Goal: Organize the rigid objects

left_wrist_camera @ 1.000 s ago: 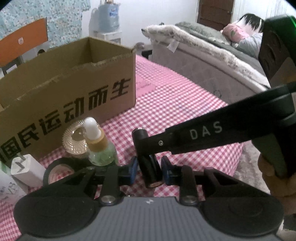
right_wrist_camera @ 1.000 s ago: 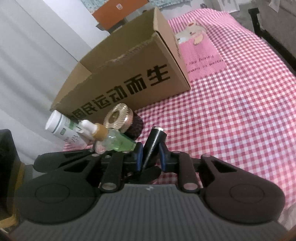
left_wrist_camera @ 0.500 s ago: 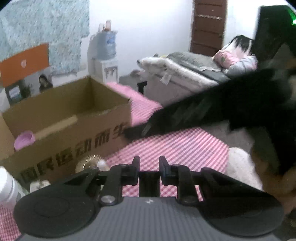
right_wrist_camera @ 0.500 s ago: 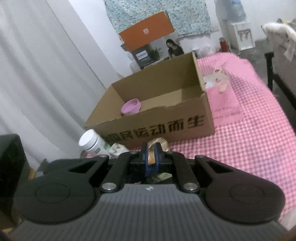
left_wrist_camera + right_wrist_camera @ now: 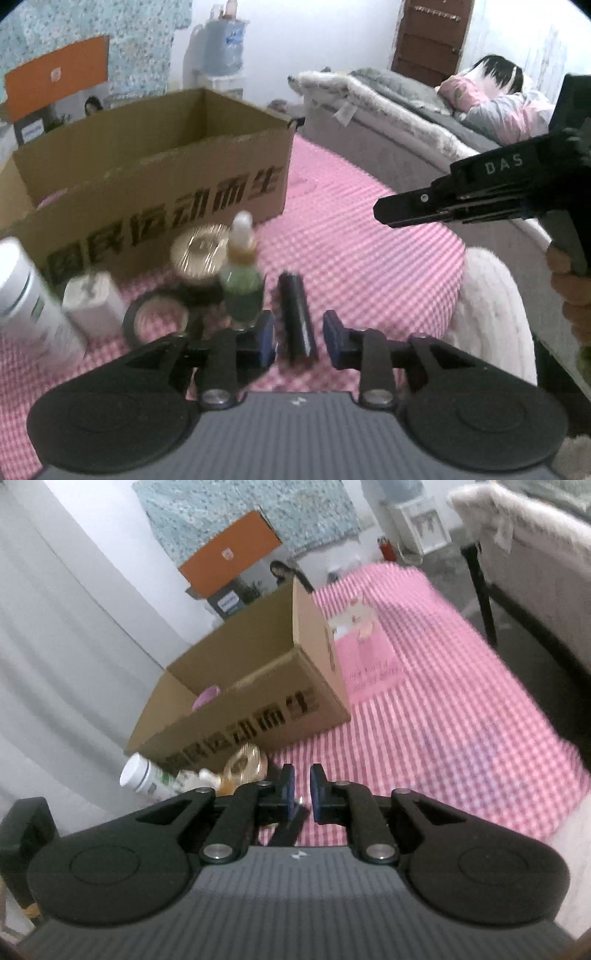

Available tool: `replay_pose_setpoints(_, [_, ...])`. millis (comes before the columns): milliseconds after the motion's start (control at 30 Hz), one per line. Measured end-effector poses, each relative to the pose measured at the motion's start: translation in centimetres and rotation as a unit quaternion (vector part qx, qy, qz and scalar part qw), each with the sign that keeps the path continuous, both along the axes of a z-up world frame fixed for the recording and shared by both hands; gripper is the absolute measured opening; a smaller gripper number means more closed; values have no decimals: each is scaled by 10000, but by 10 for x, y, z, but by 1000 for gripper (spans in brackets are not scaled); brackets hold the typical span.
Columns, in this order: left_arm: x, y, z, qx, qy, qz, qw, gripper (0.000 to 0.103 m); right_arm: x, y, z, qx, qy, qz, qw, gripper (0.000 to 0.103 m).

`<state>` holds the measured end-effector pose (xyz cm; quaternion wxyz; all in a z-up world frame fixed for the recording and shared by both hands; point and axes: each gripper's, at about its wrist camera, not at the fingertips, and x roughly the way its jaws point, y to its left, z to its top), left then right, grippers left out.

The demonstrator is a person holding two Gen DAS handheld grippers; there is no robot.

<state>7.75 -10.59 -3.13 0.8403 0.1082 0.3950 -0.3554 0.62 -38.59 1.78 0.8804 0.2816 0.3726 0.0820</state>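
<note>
Box [image 5: 155, 184]: one pink item [image 5: 205, 698] inside. Counter: tube [image 5: 297, 317], dropper [image 5: 240, 280], jar [image 5: 201, 251], others unpacked. Left gripper [image 5: 299, 341] opening around tube; right gripper [image 5: 299, 794] nearly together, empty.

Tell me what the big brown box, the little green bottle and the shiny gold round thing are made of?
The big brown box looks like corrugated cardboard: matte, with folded flaps and printed black characters. The little green bottle seems to be clear glass or plastic, since light shows through it; its white dropper top looks rubbery. The shiny gold round lid looks like ridged metal or metallic-coated plastic; blur leaves that open.
</note>
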Motion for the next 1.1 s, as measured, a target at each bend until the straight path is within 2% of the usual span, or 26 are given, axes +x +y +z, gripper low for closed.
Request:
replay_pose_setpoints(67, [-1, 6, -2, -13, 77, 38, 10000, 34, 1, 8, -11, 45, 146, 96, 9998, 25])
replay_pose_setpoints(167, [2, 3, -7, -6, 158, 93, 9998, 35, 9, 24, -26, 71, 351, 282, 9990, 34])
replay_pose_setpoints(300, [8, -12, -10, -16, 145, -24, 9999, 35, 24, 46, -38, 89, 553, 499, 9972, 35])
replay_pose_setpoints(433, [13, -30, -20, 298, 41, -38, 9995, 33, 37, 58, -44, -123, 700, 687, 9951, 35])
replay_pose_setpoints(500, [18, -36, -25, 403, 111, -15, 9991, 29, 42, 63, -46, -243, 728, 751, 9942, 35])
replay_pose_setpoints(667, [24, -44, -36, 507, 271, -14, 9983, 27, 56, 69, -54, -453, 861, 956, 9907, 34])
replay_pose_setpoints(733, [24, -46, -37, 518, 204, -28, 9984, 27, 63, 70, -59, -488, 917, 1019, 9894, 33])
replay_pose_setpoints(967, [19, -54, -41, 566, -55, -4, 9984, 32, 75, 70, -63, -627, 776, 1135, 9885, 28])
replay_pose_setpoints(1100, [15, -54, -41, 381, -76, -8, 9992, 32, 69, 66, -64, -564, 650, 1066, 9906, 25])
